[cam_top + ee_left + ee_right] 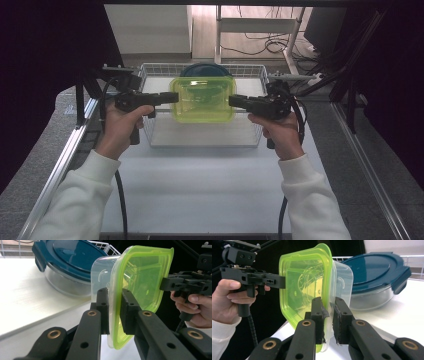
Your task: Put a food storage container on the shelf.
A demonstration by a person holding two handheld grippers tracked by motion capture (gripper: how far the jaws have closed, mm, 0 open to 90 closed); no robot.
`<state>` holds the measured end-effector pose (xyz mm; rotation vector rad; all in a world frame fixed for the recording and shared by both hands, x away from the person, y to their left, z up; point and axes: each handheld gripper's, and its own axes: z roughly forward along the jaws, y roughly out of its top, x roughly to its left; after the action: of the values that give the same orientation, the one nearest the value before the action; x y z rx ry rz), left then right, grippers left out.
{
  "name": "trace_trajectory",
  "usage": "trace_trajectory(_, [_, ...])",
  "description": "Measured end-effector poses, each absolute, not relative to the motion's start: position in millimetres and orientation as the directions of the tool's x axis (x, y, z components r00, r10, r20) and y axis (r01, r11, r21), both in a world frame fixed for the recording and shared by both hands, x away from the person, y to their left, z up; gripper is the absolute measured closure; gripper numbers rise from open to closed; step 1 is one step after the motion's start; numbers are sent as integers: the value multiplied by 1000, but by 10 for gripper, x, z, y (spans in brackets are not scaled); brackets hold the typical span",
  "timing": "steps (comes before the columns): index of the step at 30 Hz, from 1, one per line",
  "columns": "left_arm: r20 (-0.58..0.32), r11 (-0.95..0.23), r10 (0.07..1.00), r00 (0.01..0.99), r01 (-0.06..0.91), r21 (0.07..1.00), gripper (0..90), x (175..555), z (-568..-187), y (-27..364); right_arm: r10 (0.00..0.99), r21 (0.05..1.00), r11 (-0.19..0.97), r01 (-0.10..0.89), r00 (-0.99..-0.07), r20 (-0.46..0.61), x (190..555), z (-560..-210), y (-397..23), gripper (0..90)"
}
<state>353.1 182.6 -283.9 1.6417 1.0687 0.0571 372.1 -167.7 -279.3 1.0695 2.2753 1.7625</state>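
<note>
A clear square container with a yellow-green lid [204, 100] hangs over the wire basket [200, 145], held from both sides. My left gripper [175, 97] is shut on its left rim. In the left gripper view the jaws [115, 312] pinch the lid edge and clear wall of the container [142, 282]. My right gripper [232, 100] is shut on the opposite rim. In the right gripper view its pads [328, 320] clamp the edge of the same container [304, 282]. Each gripper view also shows the other hand's gripper on the far rim.
A round glass container with a dark blue clip lid [205, 69] sits at the back of the basket, close behind the held one [72, 257] [372, 270]. The basket stands on a white table [200, 185] with metal side rails. Dark curtains flank both sides.
</note>
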Motion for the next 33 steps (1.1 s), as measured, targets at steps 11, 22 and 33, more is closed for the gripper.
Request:
trace_trajectory(11, [-478,40,656,584,605,795,793,3660,-2719,1828,562,874,95,477,-750,349,3854,-2668,-1673,796])
trace_trajectory(22, [-494,38,650,577,624,780,793,3842,-2614,1839,567,863,95,497,-739,364,4022,-2550,-1665,796])
trace_trajectory(33, [-525,48,640,561,653,756,792,4055,-2491,1852,577,842,88,533,-716,393,4200,-2426,-1655,796])
